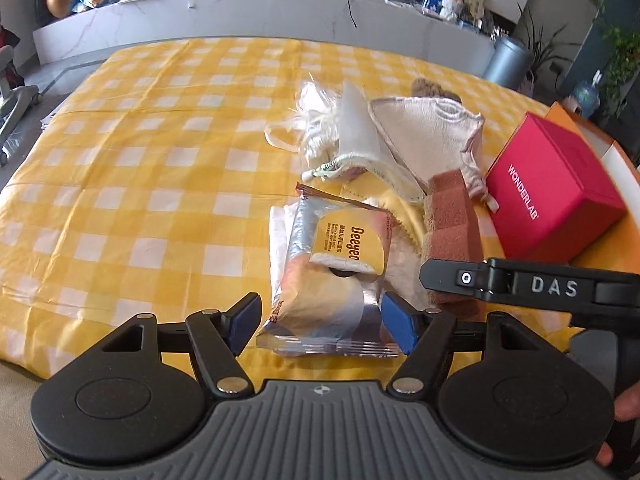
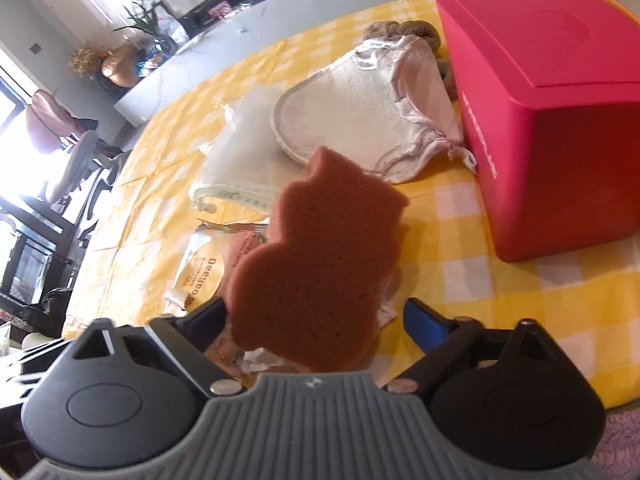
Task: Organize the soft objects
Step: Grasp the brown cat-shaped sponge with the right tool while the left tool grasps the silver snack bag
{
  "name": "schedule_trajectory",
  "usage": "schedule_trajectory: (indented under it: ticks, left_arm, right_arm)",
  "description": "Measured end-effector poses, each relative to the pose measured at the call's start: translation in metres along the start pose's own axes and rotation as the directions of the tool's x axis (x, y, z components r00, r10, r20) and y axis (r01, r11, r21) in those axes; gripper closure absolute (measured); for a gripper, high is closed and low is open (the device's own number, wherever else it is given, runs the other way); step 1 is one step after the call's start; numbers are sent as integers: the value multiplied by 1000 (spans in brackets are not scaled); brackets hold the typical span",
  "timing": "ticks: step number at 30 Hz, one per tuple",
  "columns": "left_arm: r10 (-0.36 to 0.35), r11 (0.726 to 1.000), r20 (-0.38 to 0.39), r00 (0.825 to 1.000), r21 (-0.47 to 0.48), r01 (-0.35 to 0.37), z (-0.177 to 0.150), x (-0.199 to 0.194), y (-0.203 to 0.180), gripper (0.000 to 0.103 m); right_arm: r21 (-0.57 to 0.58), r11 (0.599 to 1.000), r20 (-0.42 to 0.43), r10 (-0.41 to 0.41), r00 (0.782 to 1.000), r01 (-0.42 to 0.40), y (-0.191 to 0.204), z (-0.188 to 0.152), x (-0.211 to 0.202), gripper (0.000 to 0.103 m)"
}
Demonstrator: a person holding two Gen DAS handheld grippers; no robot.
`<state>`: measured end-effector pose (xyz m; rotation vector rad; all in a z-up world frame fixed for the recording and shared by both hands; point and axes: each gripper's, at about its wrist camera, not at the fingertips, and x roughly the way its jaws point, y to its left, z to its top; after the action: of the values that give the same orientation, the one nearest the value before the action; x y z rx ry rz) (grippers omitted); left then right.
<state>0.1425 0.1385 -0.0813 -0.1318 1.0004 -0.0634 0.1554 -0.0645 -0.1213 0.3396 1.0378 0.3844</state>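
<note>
A heap of soft things lies on the yellow checked tablecloth point(image 1: 120, 168): a silver "Deeyeo" wipes pack point(image 1: 332, 280), a brown sponge point(image 1: 452, 216), a pink-white cloth mitt point(image 1: 424, 136), a white drawstring pouch point(image 1: 352, 136) and a yellow cloth point(image 1: 396, 204). My left gripper point(image 1: 320, 324) is open, its blue pads on either side of the pack's near end. My right gripper point(image 2: 316, 320) is open around the sponge point(image 2: 320, 256); the left pad touches it and the right pad stands apart. Its finger point(image 1: 452, 280) shows in the left wrist view.
A red "WONDERLAB" box point(image 1: 556, 184) stands right of the heap, also in the right wrist view point(image 2: 552, 112). An orange box point(image 1: 568, 116) sits behind it. A brown knitted thing point(image 2: 400, 30) lies behind the mitt. A marble counter point(image 1: 240, 12) runs beyond the table.
</note>
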Motion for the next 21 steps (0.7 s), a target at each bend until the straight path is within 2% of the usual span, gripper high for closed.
schedule_trajectory:
  ticks: [1, 8, 10, 12, 15, 21]
  left_arm:
    - [1, 1000, -5, 1000, 4, -1, 1, 2, -1, 22]
    - [35, 998, -25, 999, 55, -34, 5, 14, -14, 22]
    - [59, 996, -31, 998, 68, -57, 5, 18, -18, 22]
    - [75, 994, -39, 996, 77, -72, 5, 22, -20, 22]
    - [103, 992, -56, 993, 84, -98, 6, 29, -24, 22]
    - [125, 989, -61, 990, 83, -119, 4, 33, -24, 23]
  right_arm:
    - [-2, 1000, -1, 16, 1000, -16, 0, 0, -2, 28]
    - [-73, 997, 50, 27, 998, -24, 2, -4, -35, 30]
    - [-103, 995, 52, -5, 999, 10, 0, -7, -43, 30]
    - [-148, 985, 43, -82, 996, 88, -1, -11, -44, 30]
    - [-182, 973, 44, -135, 990, 140, -11, -21, -44, 30]
    - [-256, 951, 20, -171, 985, 171, -15, -31, -31, 26]
